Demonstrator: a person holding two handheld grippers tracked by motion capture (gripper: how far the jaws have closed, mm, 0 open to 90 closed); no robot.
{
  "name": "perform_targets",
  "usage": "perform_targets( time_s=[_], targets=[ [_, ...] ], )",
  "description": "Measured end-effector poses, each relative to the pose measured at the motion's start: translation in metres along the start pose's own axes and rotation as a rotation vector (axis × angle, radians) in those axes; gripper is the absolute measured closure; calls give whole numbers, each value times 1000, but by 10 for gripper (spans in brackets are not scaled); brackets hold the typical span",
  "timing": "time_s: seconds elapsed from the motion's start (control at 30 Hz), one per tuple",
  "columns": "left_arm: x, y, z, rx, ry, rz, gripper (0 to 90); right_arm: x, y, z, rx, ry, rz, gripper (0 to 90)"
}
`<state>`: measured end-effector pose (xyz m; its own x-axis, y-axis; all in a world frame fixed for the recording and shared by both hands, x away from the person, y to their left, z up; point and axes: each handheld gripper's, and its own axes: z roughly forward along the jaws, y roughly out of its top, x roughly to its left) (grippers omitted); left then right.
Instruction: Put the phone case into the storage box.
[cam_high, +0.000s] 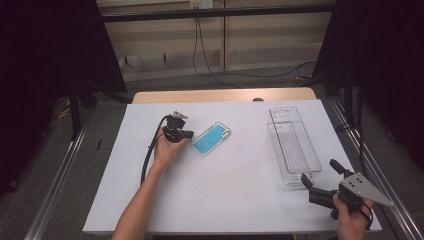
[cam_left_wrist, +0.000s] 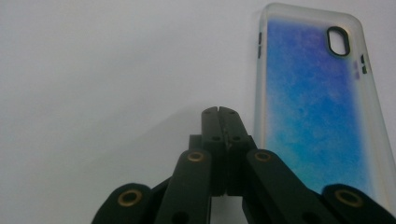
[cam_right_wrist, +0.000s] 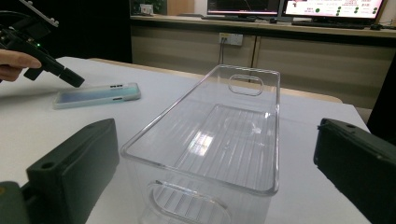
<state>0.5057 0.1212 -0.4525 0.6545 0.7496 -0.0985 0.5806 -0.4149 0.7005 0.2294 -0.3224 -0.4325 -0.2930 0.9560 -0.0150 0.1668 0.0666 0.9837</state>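
A clear phone case with a blue back (cam_high: 212, 139) lies flat on the white table top (cam_high: 230, 185), left of centre. My left gripper (cam_high: 189, 134) rests just left of the case, pointing at its near end. In the left gripper view its jaws (cam_left_wrist: 218, 113) are pressed together with nothing between them, and the case (cam_left_wrist: 317, 102) lies beside them to the right. A clear plastic bin (cam_high: 292, 145) stands at the right. My right gripper (cam_high: 320, 171) hovers off the bin's near end, jaws spread wide and empty. In the right gripper view the bin (cam_right_wrist: 224, 140) sits straight ahead between the jaws.
The right gripper view also shows the phone case (cam_right_wrist: 98, 95) and the left gripper (cam_right_wrist: 70, 77) at the far left. A wooden table edge (cam_high: 225, 95) runs behind the white sheet. Dark stands and cables flank the table on both sides.
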Motion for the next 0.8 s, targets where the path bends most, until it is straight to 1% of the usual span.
perform_targets(
  time_s=[0.07, 0.1, 0.13, 0.17, 0.2, 0.3, 0.4, 0.47, 0.5, 0.53, 0.57, 0.6, 0.67, 0.7, 0.8],
  targets=[
    [1, 0, -2, -7, -1, 5, 900, 0, 0, 0, 1, -1, 1, 0],
    [0, -1, -3, -28, -2, -12, 897, 0, 0, 0, 3, 1, 0, 0],
    [0, -2, -6, -40, 4, -1, 893, 0, 0, 0, 2, 0, 3, 0],
    [0, -2, -7, -51, -1, 4, 889, 0, 0, 0, 3, 0, 2, 0],
    [1, -2, -10, -58, 5, 22, 884, 1, 0, 0, 1, 0, -1, 0],
    [0, -2, -16, -97, 9, 26, 845, 1, 0, 0, 3, -1, 1, 0],
    [0, -1, -21, -127, 9, 34, 836, 1, 0, 1, 5, -1, 1, 0],
    [1, 0, -25, -142, 3, 32, 795, 1, 0, 1, 7, -1, 1, 0],
    [0, -1, -26, -155, 3, 25, 779, 1, 0, 1, 4, -1, -1, 0],
    [0, -1, -27, -155, 6, 30, 756, 1, 0, 0, 2, -1, -3, 0],
    [0, -1, -29, -162, 15, 29, 709, 1, 0, 0, 1, -4, -2, 0],
    [0, -2, -30, -168, 13, 27, 668, 0, 0, 0, 0, -4, -2, 0],
    [-1, -4, -33, -182, 17, 23, 624, 0, 0, 0, 1, -3, -2, 0],
    [-1, -4, -34, -190, 22, 17, 570, 0, 0, 0, 1, -3, -2, 0],
    [1, -6, -41, -215, 29, 19, 447, 0, 0, 0, 4, -3, -1, 0]
  ],
)
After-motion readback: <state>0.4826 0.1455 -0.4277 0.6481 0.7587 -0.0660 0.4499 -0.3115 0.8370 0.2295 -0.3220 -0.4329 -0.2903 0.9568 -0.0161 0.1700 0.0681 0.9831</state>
